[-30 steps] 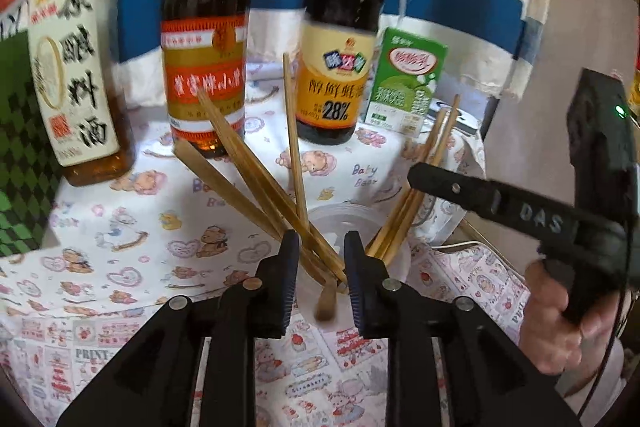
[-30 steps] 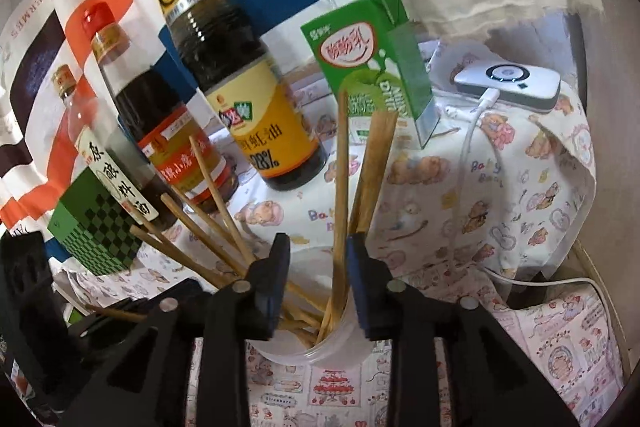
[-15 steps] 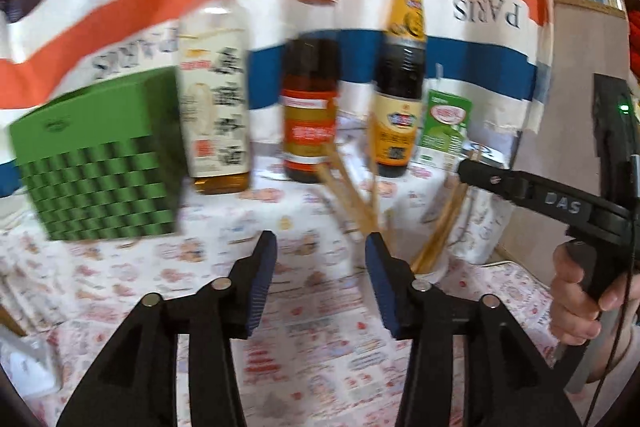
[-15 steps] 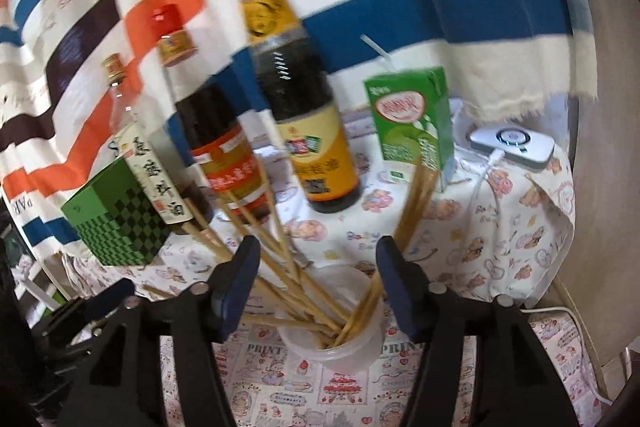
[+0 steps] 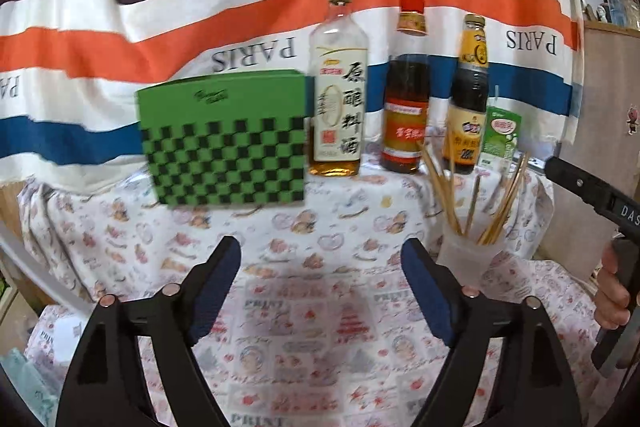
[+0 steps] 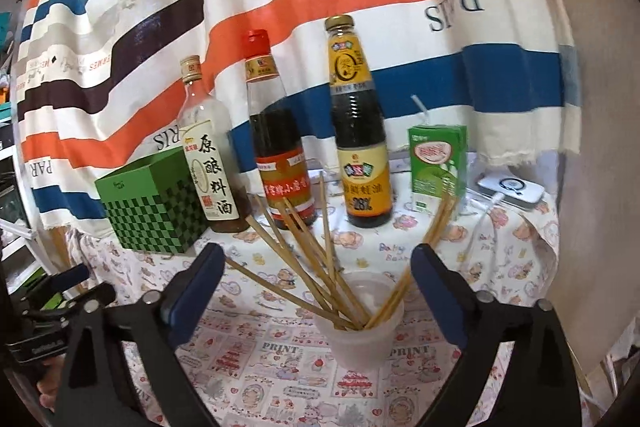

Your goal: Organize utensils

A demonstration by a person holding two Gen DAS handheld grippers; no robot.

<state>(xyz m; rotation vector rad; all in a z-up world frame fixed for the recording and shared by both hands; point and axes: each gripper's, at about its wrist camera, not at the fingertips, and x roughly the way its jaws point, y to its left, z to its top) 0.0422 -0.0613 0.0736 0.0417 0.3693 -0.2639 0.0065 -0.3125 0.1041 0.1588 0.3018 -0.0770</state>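
Several wooden chopsticks stand fanned out in a translucent plastic cup on the printed tablecloth. The cup sits just beyond my right gripper, whose jaws are opening wide with nothing pressed between the pads. In the left wrist view the same cup and chopsticks are at the right, past the right fingertip. My left gripper hangs over bare tablecloth, jaws opening, nothing between them. The right gripper and the hand holding it show at that view's right edge.
Three sauce bottles stand in a row at the back, with a green checkered box to their left and a green drink carton to their right. A white charger with a cable lies far right. A striped cloth hangs behind.
Both grippers have pulled back from the cup and their jaws have spread wide. The chopsticks that stood between the jaws now stay in the cup. The left gripper has swung left.
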